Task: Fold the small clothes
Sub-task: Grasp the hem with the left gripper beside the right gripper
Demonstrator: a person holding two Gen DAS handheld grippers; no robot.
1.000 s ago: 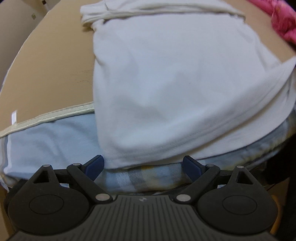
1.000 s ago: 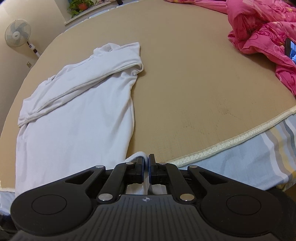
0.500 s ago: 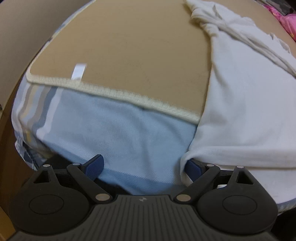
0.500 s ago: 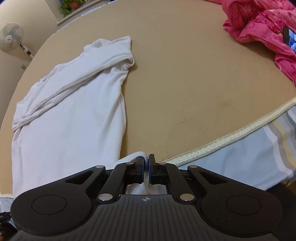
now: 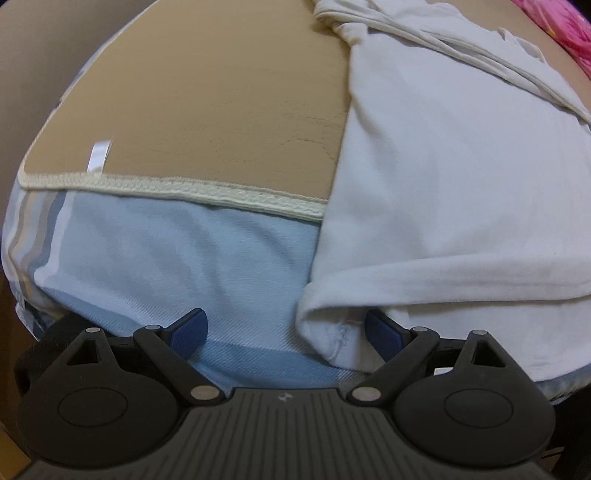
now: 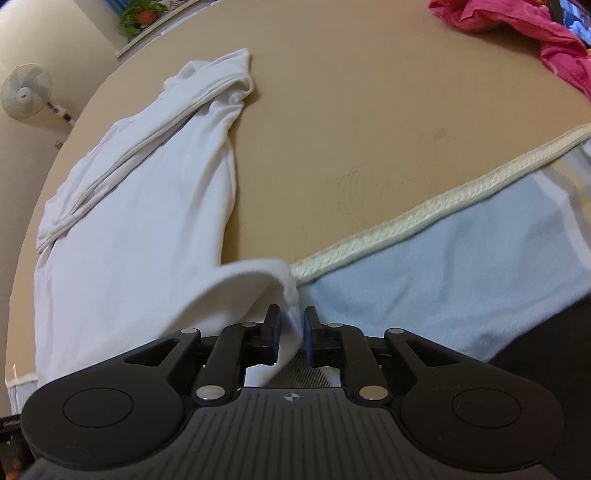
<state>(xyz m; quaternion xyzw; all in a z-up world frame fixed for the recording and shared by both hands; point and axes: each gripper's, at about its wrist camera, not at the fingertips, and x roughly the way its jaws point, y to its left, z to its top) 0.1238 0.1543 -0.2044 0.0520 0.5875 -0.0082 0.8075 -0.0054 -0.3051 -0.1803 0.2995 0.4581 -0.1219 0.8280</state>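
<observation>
Where white shirt point(image 6: 140, 221) overhangs mat edge point(image 6: 424, 218) (tan, bare rightward), right hand-held gripper point(image 6: 292, 328) pinches hem.

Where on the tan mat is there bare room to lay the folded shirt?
Bare tan mat lies between the white shirt and the pink bedding, back from the cream edging. Another bare patch sits left of the shirt, seen from the left wrist. The shirt covers the near-left area.

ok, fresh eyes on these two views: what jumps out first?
The white garment sprawled over the tan mat, its hem hanging past the mat's edge. The right gripper is pinching one bottom corner of it, while the left gripper sits open with the other corner drooping between its fingers. A bright pink blanket is bunched at the far right.
</observation>
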